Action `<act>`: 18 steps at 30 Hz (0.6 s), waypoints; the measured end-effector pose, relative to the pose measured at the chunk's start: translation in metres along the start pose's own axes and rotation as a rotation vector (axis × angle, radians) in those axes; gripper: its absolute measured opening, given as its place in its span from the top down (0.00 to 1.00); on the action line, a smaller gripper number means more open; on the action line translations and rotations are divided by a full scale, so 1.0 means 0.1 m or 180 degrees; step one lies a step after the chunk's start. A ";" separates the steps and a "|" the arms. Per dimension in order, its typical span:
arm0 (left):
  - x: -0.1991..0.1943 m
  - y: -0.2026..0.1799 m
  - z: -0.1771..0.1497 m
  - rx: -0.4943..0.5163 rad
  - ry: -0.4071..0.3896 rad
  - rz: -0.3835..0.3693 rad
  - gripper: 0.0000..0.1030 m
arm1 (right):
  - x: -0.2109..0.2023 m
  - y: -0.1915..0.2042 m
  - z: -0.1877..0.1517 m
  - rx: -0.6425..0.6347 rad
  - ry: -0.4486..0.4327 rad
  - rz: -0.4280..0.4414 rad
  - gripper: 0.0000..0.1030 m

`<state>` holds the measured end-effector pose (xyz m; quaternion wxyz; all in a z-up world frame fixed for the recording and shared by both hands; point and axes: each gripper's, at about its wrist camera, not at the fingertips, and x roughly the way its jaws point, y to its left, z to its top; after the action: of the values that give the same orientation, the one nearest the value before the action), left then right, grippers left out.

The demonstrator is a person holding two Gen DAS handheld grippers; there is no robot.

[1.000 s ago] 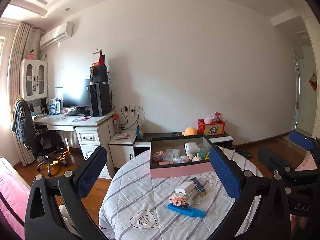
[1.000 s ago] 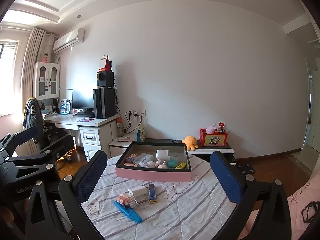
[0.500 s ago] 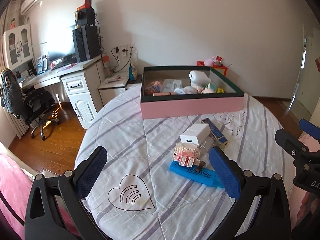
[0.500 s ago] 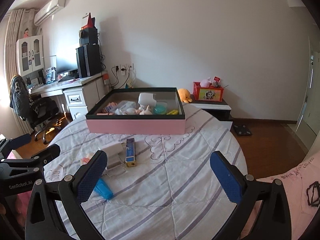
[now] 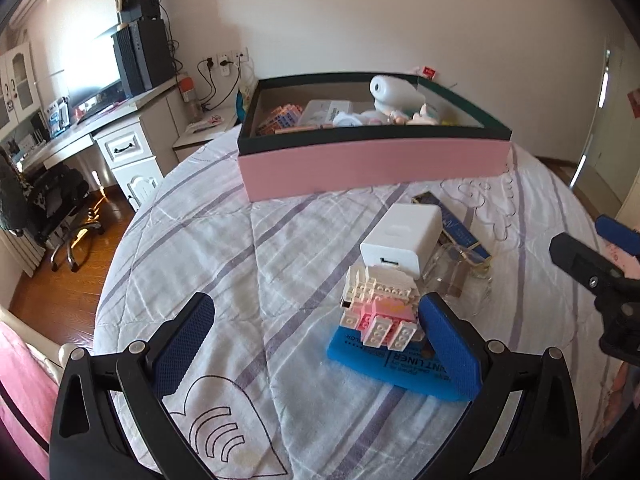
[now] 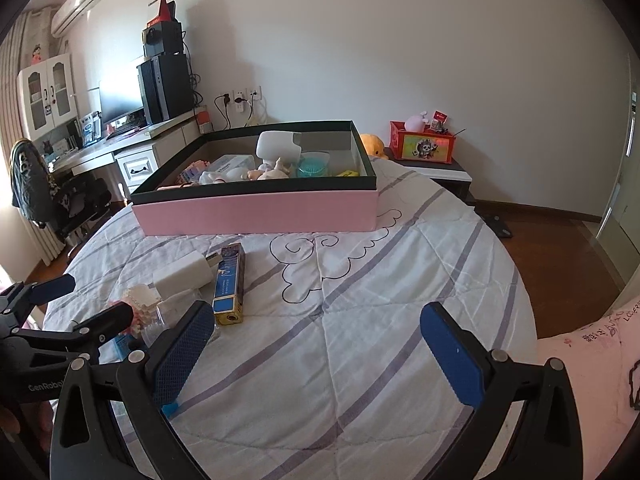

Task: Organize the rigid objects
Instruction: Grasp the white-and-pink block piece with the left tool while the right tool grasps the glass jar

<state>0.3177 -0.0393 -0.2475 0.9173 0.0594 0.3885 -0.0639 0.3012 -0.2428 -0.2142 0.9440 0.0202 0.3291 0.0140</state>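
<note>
A pink-and-white brick model [image 5: 378, 308] sits on a blue marker box [image 5: 400, 364] on the round striped table. Behind it lie a white charger [image 5: 402, 240], a clear plastic piece [image 5: 456, 276] and a blue-gold slim box [image 5: 460, 228]. A pink box with a dark rim [image 5: 372, 160] at the back holds several small items. My left gripper [image 5: 320, 344] is open, its right finger beside the brick model. My right gripper [image 6: 320, 352] is open over bare cloth, right of the slim box [image 6: 229, 284] and charger [image 6: 182, 276]. The pink box [image 6: 256, 208] lies beyond.
The table's edge [image 5: 116, 264] drops to a wood floor on the left. A desk with a computer tower [image 5: 140, 56] and an office chair [image 5: 52, 200] stand at the left. A low cabinet with a red toy box [image 6: 424, 144] is behind the table.
Both grippers have moved down and forward toward the table. The left one now has the brick model just beside its right finger; the right one is lower over the cloth.
</note>
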 end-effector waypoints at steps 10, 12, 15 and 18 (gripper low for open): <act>0.20 -0.02 0.08 0.0031 0.0114 -0.0239 0.13 | 0.17 0.02 0.03 -0.0033 0.0117 0.0021 0.00; 0.25 -0.05 0.10 0.0092 0.0173 -0.0233 0.36 | 0.19 0.04 0.03 -0.0050 0.0144 0.0021 0.00; 0.26 -0.06 0.10 0.0127 0.0183 -0.0266 0.57 | 0.21 0.08 0.05 -0.0080 0.0159 0.0030 0.00; 0.23 0.01 0.09 0.0079 0.0144 -0.0221 0.57 | 0.24 0.14 0.08 -0.0129 0.0179 0.0037 0.00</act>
<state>0.3397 -0.0412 -0.2576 0.9047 0.0587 0.4102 -0.0991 0.3251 -0.2280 -0.2221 0.9344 0.0026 0.3551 0.0267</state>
